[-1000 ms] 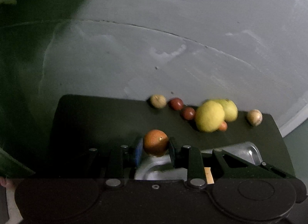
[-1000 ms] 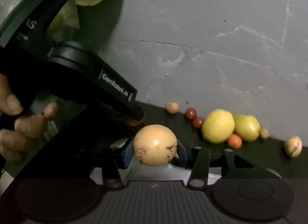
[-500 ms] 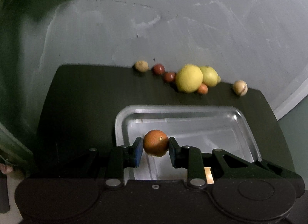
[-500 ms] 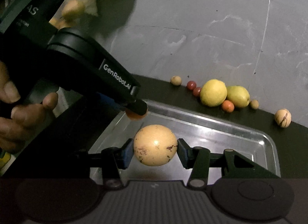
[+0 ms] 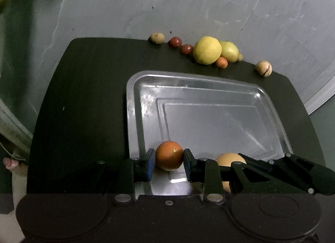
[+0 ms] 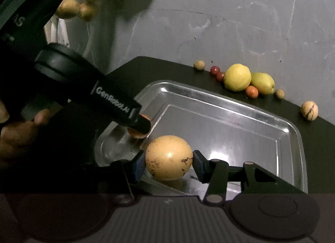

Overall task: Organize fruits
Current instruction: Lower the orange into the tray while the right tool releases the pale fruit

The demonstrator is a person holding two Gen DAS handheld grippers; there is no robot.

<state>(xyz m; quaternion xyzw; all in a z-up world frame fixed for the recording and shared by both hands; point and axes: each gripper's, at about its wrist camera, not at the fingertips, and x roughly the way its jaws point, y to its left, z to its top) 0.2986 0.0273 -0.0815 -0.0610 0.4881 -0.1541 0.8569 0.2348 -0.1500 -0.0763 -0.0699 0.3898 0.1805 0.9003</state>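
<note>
My left gripper [image 5: 169, 157] is shut on a small orange fruit [image 5: 169, 154], held low over the near left corner of a shiny metal tray [image 5: 209, 88]. My right gripper [image 6: 169, 159] is shut on a larger tan spotted fruit [image 6: 169, 157] over the tray's [image 6: 289, 138] near left part. That tan fruit [image 5: 230, 158] peeks out to the right in the left wrist view. The left gripper's finger [image 6: 117, 100] reaches in from the left in the right wrist view, with the orange fruit [image 6: 137, 134] half hidden under it.
The tray lies on a dark table [image 5: 83, 96]. Along its far edge sit a yellow lemon [image 5: 206, 50], a greenish lemon [image 5: 229, 51], red berries [image 5: 175, 41], a small orange fruit [image 5: 221, 62] and a striped nut [image 5: 263, 68]. A hand [image 6: 18, 130] holds the left gripper. Tan fruits [image 6: 69, 8] hang top left.
Both grippers have risen and tipped downward over the tray, which now shows in full. Each keeps hold of its fruit. The right gripper's fruit has come into the left wrist view.
</note>
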